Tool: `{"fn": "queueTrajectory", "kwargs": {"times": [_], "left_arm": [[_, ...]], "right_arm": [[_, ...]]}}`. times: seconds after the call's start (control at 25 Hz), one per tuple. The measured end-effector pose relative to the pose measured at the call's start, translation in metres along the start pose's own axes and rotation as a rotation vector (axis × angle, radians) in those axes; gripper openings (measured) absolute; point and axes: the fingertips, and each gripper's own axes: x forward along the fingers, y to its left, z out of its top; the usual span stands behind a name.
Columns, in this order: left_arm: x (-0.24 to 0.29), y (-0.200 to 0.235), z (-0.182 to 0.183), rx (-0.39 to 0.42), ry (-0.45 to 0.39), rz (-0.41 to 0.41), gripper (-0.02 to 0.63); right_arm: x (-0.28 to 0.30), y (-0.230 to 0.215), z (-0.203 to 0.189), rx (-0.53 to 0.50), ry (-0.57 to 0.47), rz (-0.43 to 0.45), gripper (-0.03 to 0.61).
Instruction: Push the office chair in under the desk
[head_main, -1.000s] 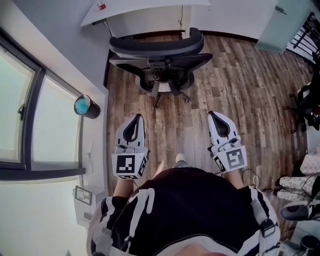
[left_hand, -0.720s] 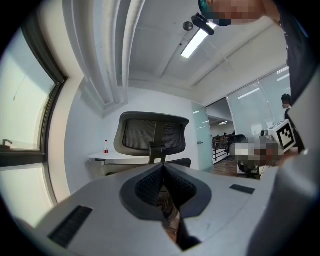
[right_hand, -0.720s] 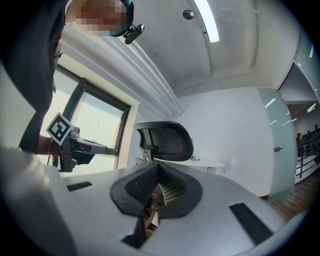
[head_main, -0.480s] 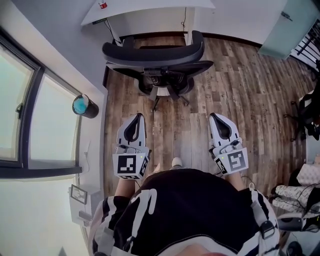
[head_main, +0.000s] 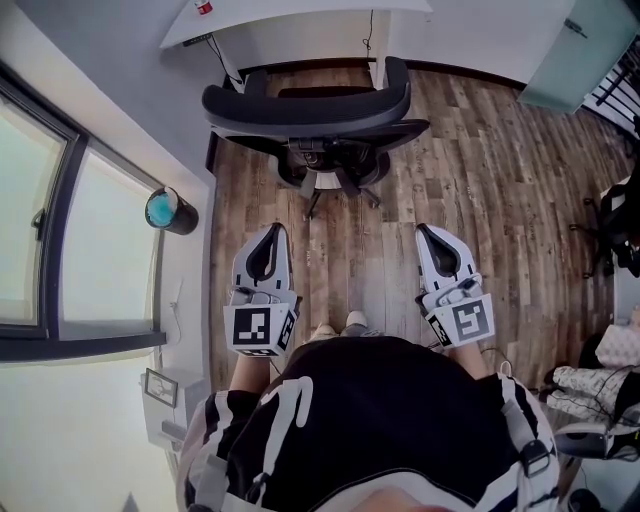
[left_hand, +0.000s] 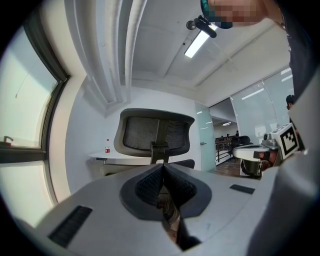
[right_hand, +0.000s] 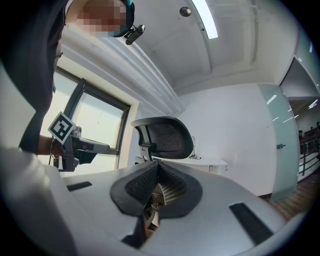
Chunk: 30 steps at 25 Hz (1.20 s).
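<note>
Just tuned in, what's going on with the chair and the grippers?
A person stands on the wood floor with a gripper in each hand, facing the office chair, whose backrest is turned toward them. The chair sits in front of the white desk and does not look fully tucked under it. The left gripper and right gripper are both shut and empty, and neither touches the chair.

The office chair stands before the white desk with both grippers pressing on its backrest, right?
No. The office chair stands before the white desk, but the left gripper and right gripper hang short of its backrest, touching nothing; the head view shows wooden floor between.
</note>
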Motion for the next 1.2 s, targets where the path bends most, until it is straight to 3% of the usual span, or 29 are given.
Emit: {"fn": "queueTrajectory", "kwargs": {"times": [0.24, 0.52, 0.84, 1.2], "left_arm": [[0.011, -0.009, -0.001, 0.008, 0.002, -0.021, 0.008], [0.012, -0.015, 0.003, 0.008, -0.016, 0.015, 0.008], [0.017, 0.0, -0.009, 0.0, 0.0, 0.045, 0.008], [0.049, 0.028, 0.0, 0.014, -0.031, 0.033, 0.008]], "right_arm": [[-0.003, -0.017, -0.005, 0.029, -0.001, -0.033, 0.01], [-0.004, -0.025, -0.006, 0.023, -0.006, 0.011, 0.011], [0.011, -0.026, -0.012, 0.019, 0.005, 0.033, 0.011], [0.045, -0.047, -0.001, -0.027, -0.02, -0.01, 0.011]]}}
